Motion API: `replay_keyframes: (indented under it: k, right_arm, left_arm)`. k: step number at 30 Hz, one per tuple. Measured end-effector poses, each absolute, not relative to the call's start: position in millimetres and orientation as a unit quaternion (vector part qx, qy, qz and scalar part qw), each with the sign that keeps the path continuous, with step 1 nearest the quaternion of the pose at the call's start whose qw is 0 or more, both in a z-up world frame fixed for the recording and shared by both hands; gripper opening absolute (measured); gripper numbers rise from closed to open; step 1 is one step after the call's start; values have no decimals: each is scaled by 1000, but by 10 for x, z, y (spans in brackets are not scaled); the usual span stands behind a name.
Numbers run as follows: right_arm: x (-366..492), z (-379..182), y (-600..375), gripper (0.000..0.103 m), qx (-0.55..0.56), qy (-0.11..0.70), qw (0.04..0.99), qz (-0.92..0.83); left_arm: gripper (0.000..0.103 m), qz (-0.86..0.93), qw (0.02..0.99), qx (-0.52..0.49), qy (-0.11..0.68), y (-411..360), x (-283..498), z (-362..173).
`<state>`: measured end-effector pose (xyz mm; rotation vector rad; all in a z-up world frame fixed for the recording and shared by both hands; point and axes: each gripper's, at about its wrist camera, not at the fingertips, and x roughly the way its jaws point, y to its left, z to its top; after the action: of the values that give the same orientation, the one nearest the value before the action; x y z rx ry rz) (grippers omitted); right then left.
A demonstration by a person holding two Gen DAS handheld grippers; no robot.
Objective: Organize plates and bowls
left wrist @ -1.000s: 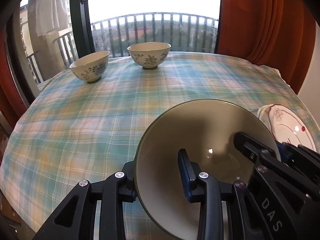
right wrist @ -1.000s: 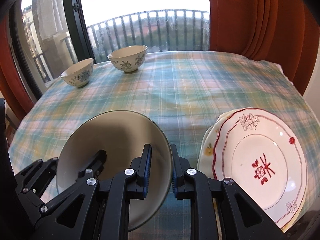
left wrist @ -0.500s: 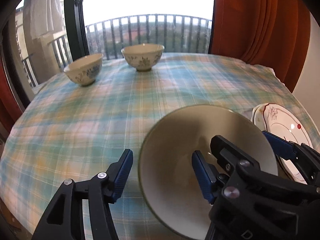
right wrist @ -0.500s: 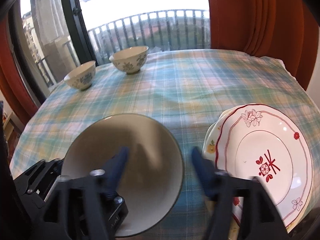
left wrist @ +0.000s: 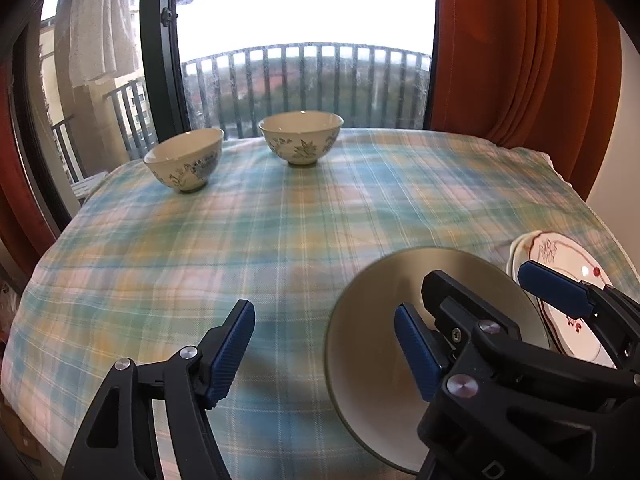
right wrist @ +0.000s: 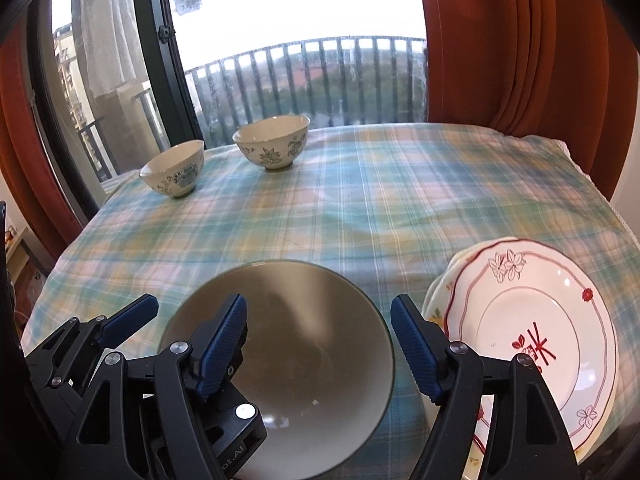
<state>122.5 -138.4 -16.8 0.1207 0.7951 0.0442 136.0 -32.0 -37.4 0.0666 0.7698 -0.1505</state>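
A large grey bowl (left wrist: 372, 380) (right wrist: 312, 400) with a dark green rim rests on the plaid tablecloth near the front edge. My left gripper (left wrist: 324, 350) straddles the bowl's left rim. Its jaws are opening, and the blue pads stand clear of the rim. My right gripper (right wrist: 320, 350) is open around the right rim without touching it. A stack of plates (right wrist: 532, 308) (left wrist: 560, 256), the top one white with red flowers, lies just right of the bowl. Two small floral bowls (left wrist: 184, 164) (left wrist: 300, 142) stand apart at the far left.
The round table (left wrist: 280, 240) wears a blue-green plaid cloth. Behind it are a dark window frame (left wrist: 160, 60), a balcony railing and orange curtains (left wrist: 520, 60) at the right. Bare cloth lies between the far bowls and the near dishes.
Both grippers were shut on the large bowl's rim and have opened off it. The bowl has settled level on the cloth, and both views have pulled back slightly.
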Motion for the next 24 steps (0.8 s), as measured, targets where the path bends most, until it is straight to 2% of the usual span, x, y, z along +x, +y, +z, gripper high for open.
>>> replay_keyframes:
  k: [24]
  right_arm:
    - [2085, 81, -872, 78, 29, 387, 921, 20]
  left_arm:
    - [78, -43, 927, 7, 372, 211, 2174, -138]
